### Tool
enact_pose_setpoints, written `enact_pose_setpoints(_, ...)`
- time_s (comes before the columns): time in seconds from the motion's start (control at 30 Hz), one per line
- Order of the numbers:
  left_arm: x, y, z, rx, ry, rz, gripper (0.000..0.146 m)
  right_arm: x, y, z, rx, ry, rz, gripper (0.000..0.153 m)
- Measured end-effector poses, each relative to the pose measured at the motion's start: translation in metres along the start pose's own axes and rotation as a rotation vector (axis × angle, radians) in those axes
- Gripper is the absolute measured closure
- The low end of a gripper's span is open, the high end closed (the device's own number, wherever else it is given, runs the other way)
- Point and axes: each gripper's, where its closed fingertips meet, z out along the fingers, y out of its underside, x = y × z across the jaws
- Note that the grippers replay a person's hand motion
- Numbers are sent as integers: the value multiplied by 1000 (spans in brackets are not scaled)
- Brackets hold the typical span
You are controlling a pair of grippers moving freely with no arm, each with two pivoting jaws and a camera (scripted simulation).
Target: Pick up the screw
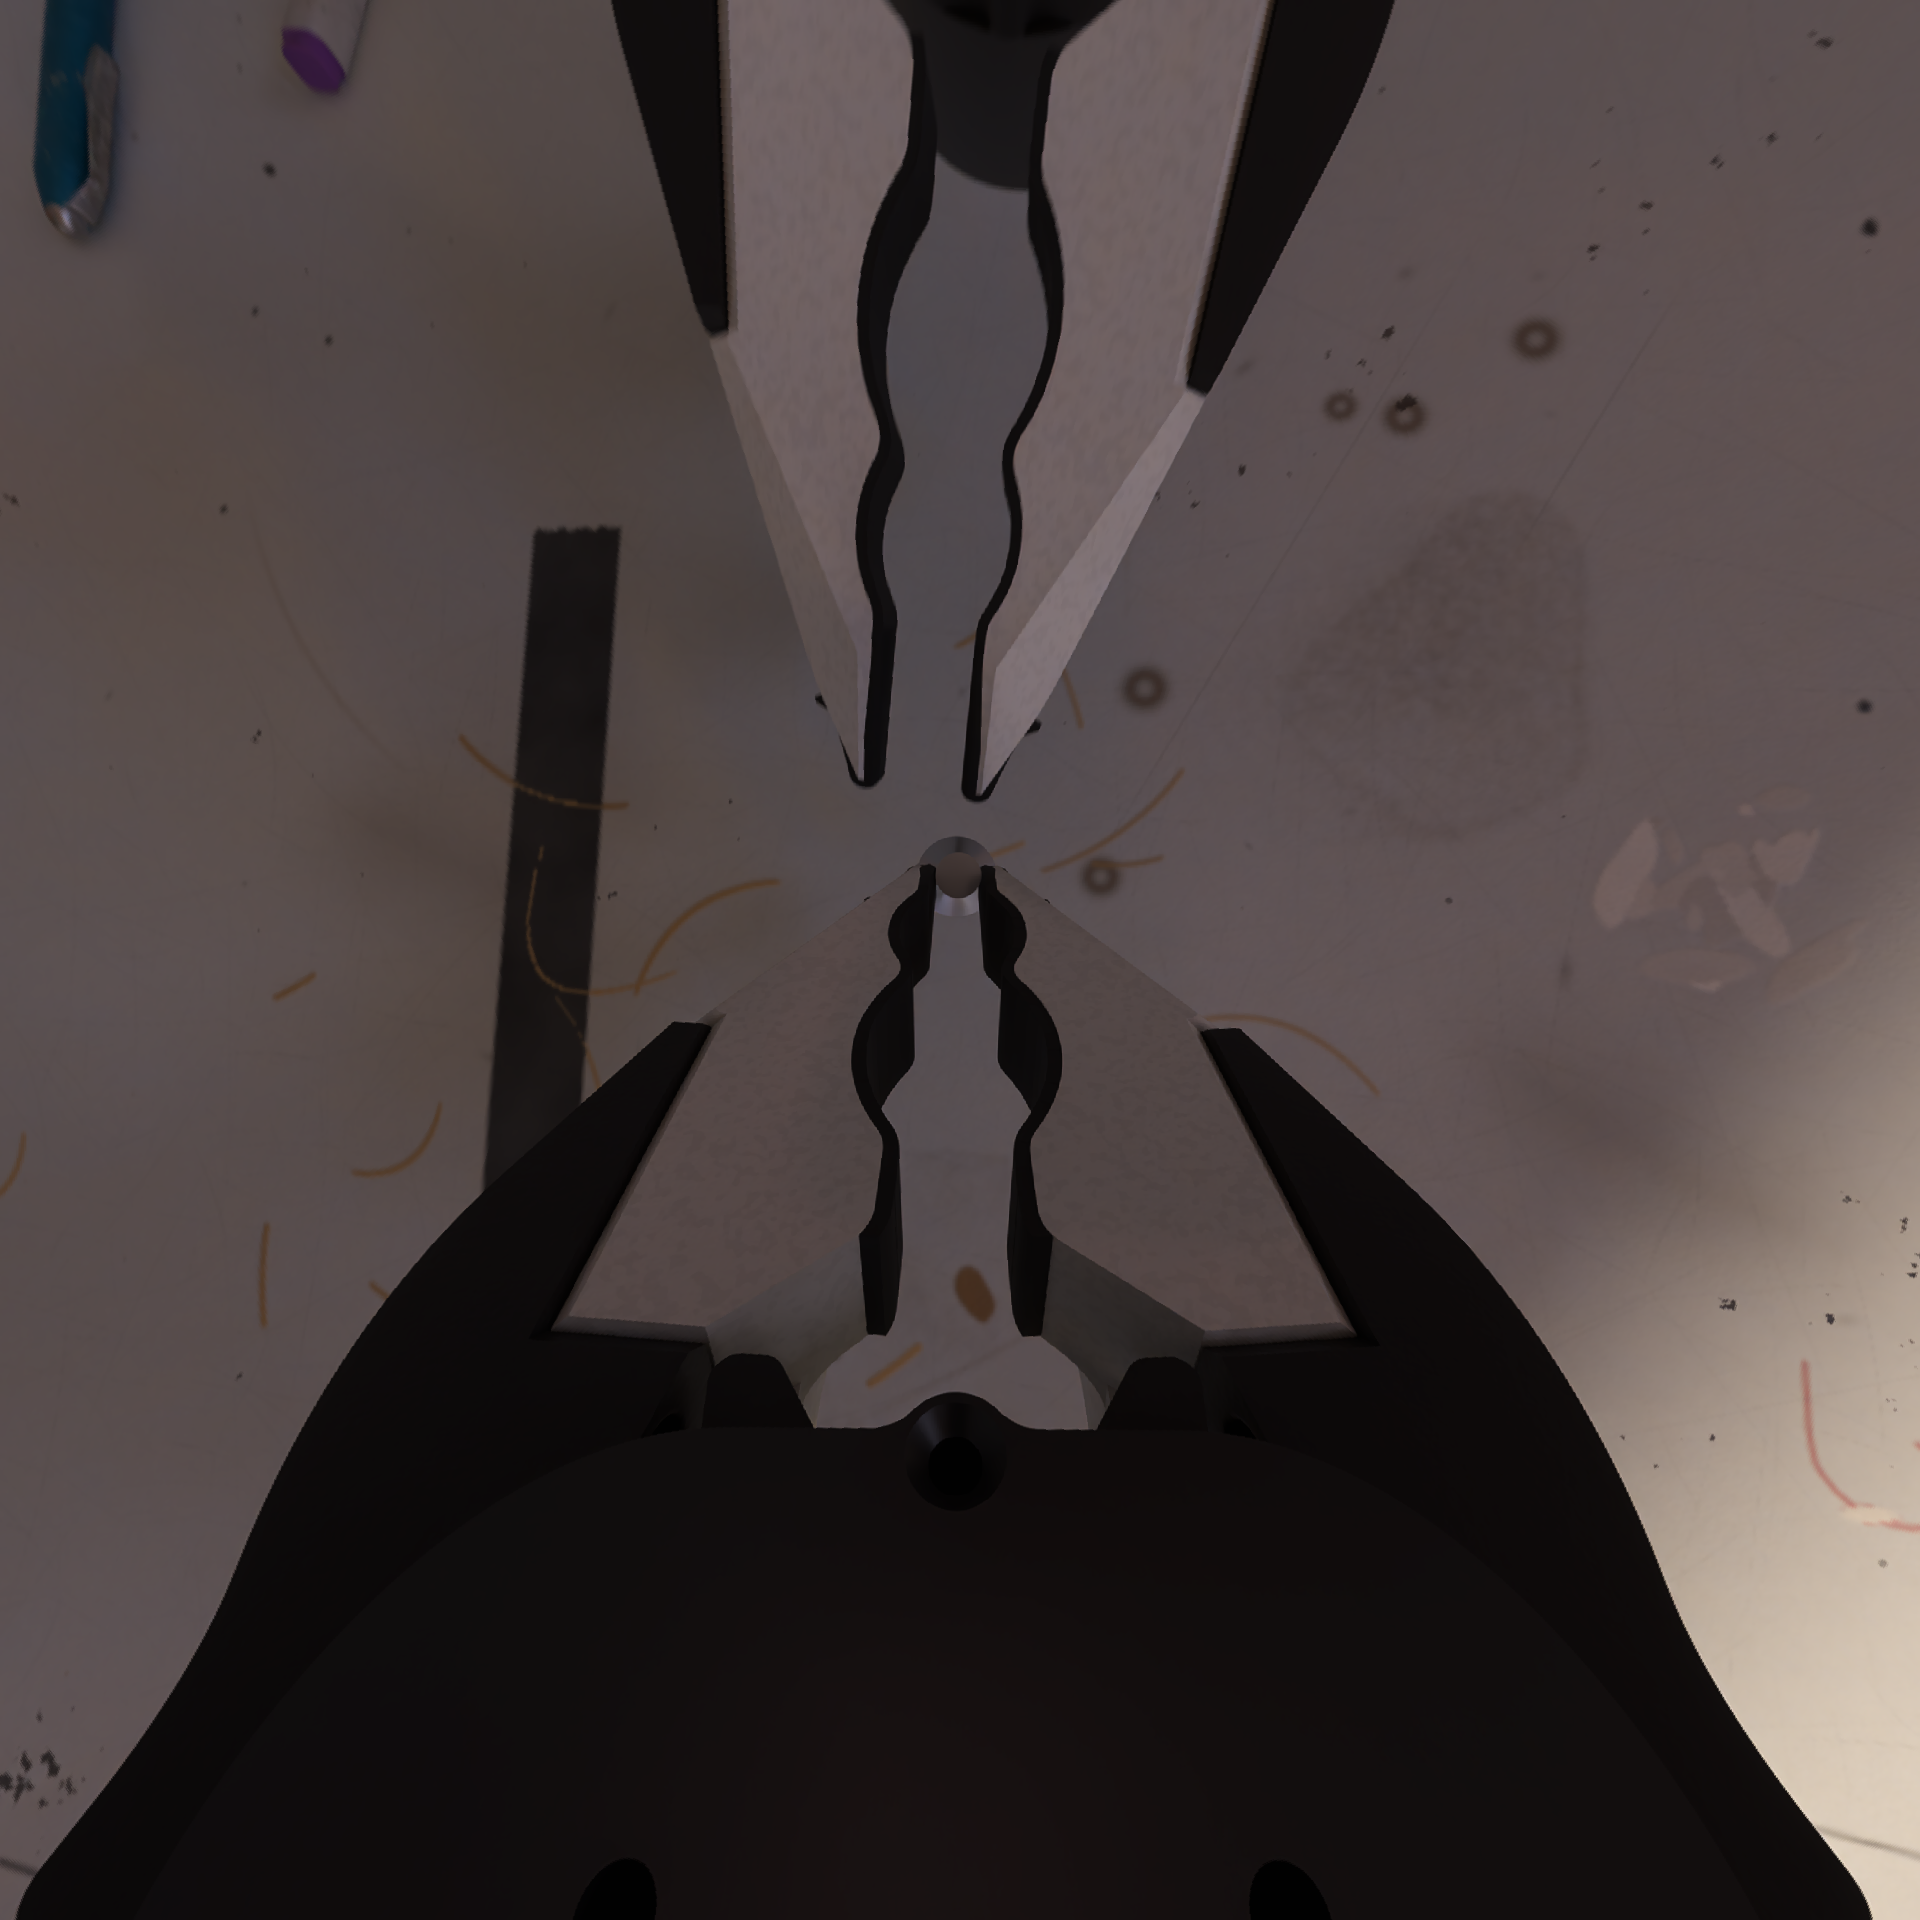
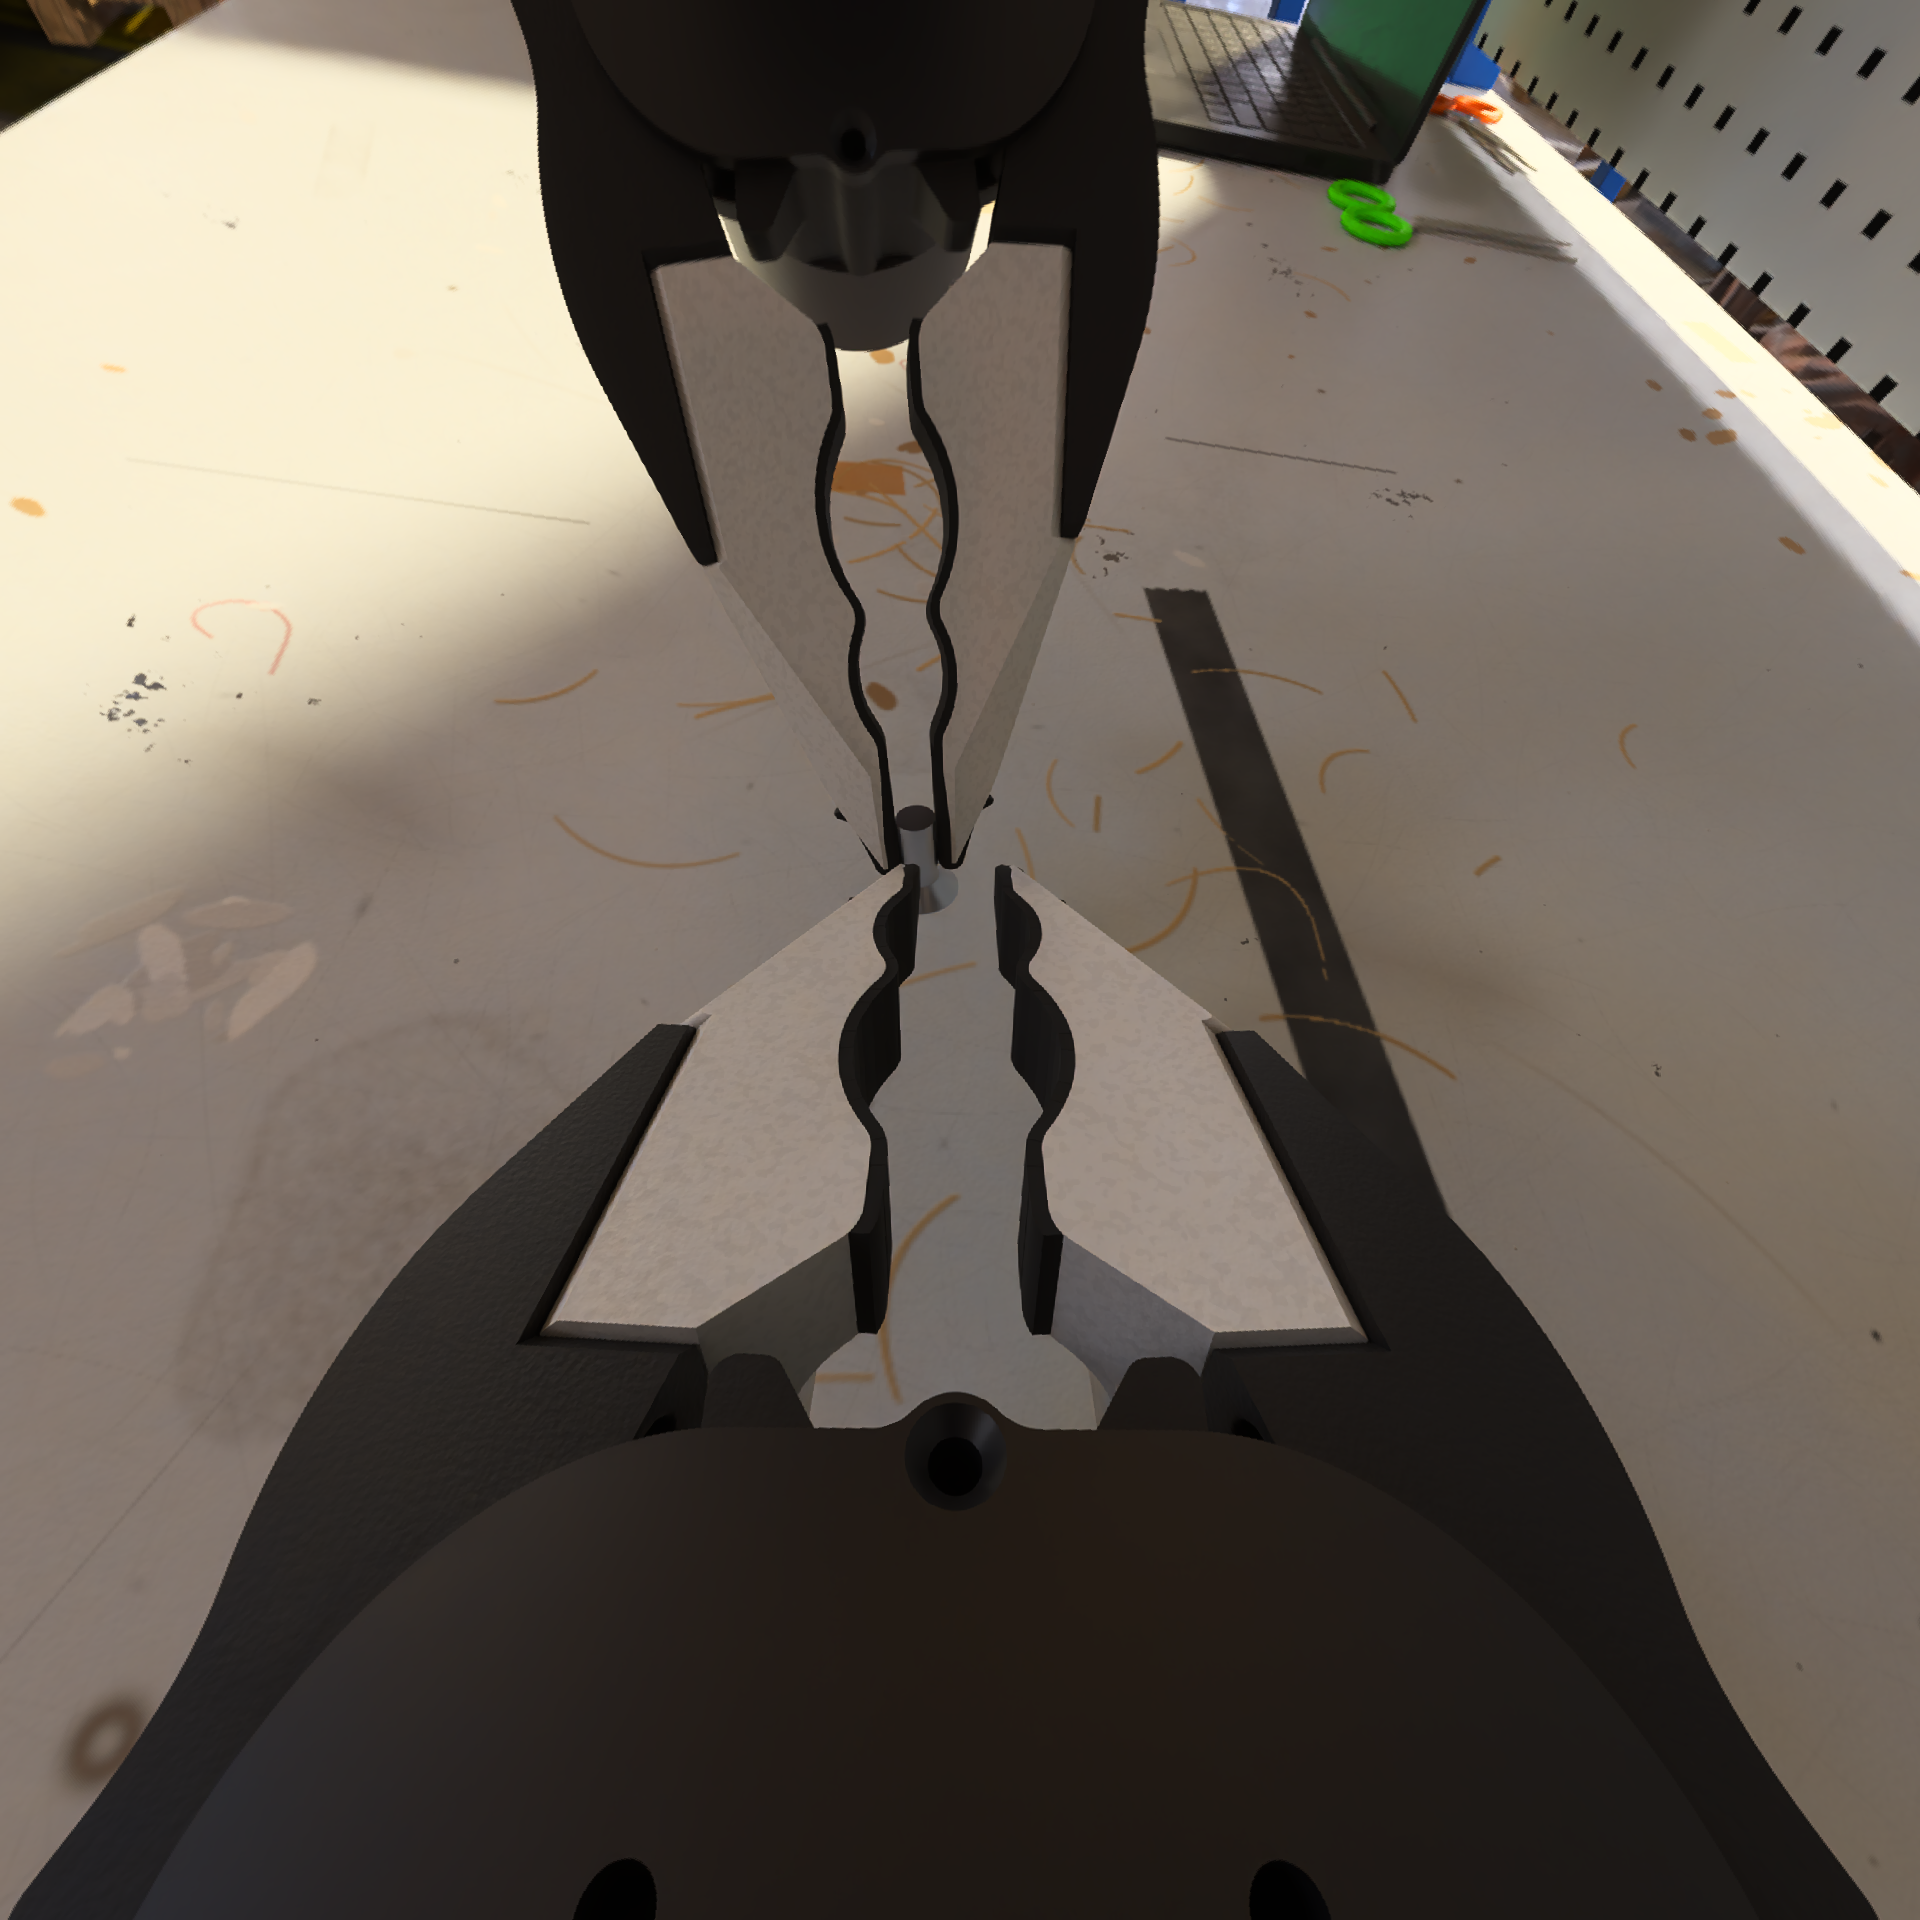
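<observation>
The screw point(image 1: 956, 868) is small, grey metal, with a round head. My left gripper point(image 1: 954, 881) is shut on it, the fingertips pinching its shaft just above the stained white table point(image 1: 312, 727). In the right wrist view the screw point(image 2: 916, 831) stands nearly upright between the left gripper's tips point(image 2: 916, 860), head down by the table. My right gripper point(image 2: 956, 881) faces the left one tip to tip, narrowly open and empty, its left fingertip point(image 2: 909, 883) close beside the screw head. It shows from the front in the left wrist view point(image 1: 922, 781).
A black tape strip point(image 1: 556, 831) point(image 2: 1278, 883) lies on the table beside the grippers. A blue-handled tool point(image 1: 73, 125) and a purple-capped marker point(image 1: 317, 52) lie farther off. A laptop point(image 2: 1299, 83), green scissors point(image 2: 1371, 213) and a pegboard wall point(image 2: 1766, 156) stand along the table's far edge.
</observation>
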Motion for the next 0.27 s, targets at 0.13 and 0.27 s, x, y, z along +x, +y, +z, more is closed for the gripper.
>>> enact_pose_setpoints(0.13, 4, -6, 1, 20, 6, 19, 138, -3, 1, 1, -14, -2, -28, 145)
enact_pose_setpoints(0.27, 1, -4, 2, 9, -24, 24, 138, -1, 0, 0, -2, 12, -25, 150)
